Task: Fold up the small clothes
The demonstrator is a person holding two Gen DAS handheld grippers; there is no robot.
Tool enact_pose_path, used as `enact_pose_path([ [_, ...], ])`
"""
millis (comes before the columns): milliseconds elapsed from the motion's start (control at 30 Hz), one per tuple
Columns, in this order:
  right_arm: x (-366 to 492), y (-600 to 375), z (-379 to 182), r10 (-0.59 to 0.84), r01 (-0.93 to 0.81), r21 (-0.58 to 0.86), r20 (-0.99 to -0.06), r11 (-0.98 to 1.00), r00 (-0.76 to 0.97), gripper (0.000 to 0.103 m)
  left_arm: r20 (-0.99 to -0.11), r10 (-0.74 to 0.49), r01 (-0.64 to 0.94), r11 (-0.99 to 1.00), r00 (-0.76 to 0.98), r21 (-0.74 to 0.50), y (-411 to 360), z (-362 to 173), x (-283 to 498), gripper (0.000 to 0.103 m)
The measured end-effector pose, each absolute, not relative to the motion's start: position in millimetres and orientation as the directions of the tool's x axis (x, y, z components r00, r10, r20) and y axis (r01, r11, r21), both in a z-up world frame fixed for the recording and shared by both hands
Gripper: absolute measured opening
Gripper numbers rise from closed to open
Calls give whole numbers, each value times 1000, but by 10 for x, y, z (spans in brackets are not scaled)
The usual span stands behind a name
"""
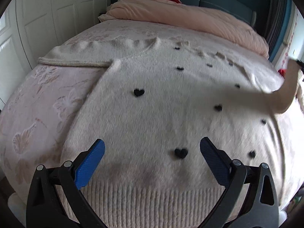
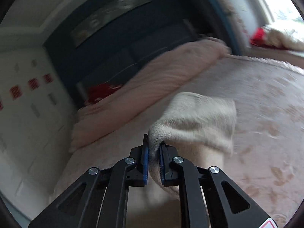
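Sweater (image 1: 152, 102): we see it spread flat on the bed (image 1: 38, 98), ribbed hem nearest the left camera, black hearts scattered over the front.
Left gripper (image 1: 152, 150): we find its blue pads spread wide above the lower body of the sweater, gripping nothing.
Right gripper (image 2: 153, 155): we see it pinching a fold of cream knit, the sleeve (image 2: 199, 119), which trails off to the right above the bed.
Risk, slip: we judge the pinch to sit near the fabric's edge; a quick swing could pull the fuzzy knit out of the pads.
Risk, drag: we expect the lifted sleeve to tug the body askew, since nothing pins the sweater down.
Risk, uneven fold: if the sleeve lands twisted or bunched, we would get a lumpy fold.
Hidden, right view: we cannot see the sweater body; motion blur smears the sleeve, the duvet (image 2: 144, 87) and the wall.
Hidden, left view: the raised sleeve shows only as a pale blurred streak at the right edge; the right gripper is barely visible there.
Cut off: the gripper frame covers the hem's corners.
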State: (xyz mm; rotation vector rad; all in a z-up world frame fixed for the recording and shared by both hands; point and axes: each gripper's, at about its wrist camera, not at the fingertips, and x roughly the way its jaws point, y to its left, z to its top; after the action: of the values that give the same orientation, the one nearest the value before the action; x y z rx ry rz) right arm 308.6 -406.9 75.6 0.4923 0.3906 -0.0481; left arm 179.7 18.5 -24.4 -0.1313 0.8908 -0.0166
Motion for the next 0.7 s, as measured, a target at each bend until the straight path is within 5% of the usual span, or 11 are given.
enact_pose_path([
  [100, 3444, -2923, 751, 304, -123, 419, -397, 900, 866, 20, -740, -126, -43, 978, 661, -205, 261, -82, 1952, 98],
  [133, 3536, -2586, 625, 360, -176, 414, -426, 893, 830, 31, -734, -141, -41, 974, 665, -224, 274, -46, 2016, 98],
  [233, 3614, -1956, 153, 419, -224, 394, -528, 892, 739, 36, -723, -226, -18, 949, 653, -314, 334, 50, 2334, 98],
  [467, 3001, -2555, -554, 335, 27, 500, -618, 866, 711, 50, -721, -370, -38, 876, 586, -481, 373, -171, 3369, 98],
  [700, 2587, -3410, -910, 273, 272, 638, -621, 720, 735, 52, -740, -426, -298, 721, 520, -625, 397, -824, 4093, 97],
])
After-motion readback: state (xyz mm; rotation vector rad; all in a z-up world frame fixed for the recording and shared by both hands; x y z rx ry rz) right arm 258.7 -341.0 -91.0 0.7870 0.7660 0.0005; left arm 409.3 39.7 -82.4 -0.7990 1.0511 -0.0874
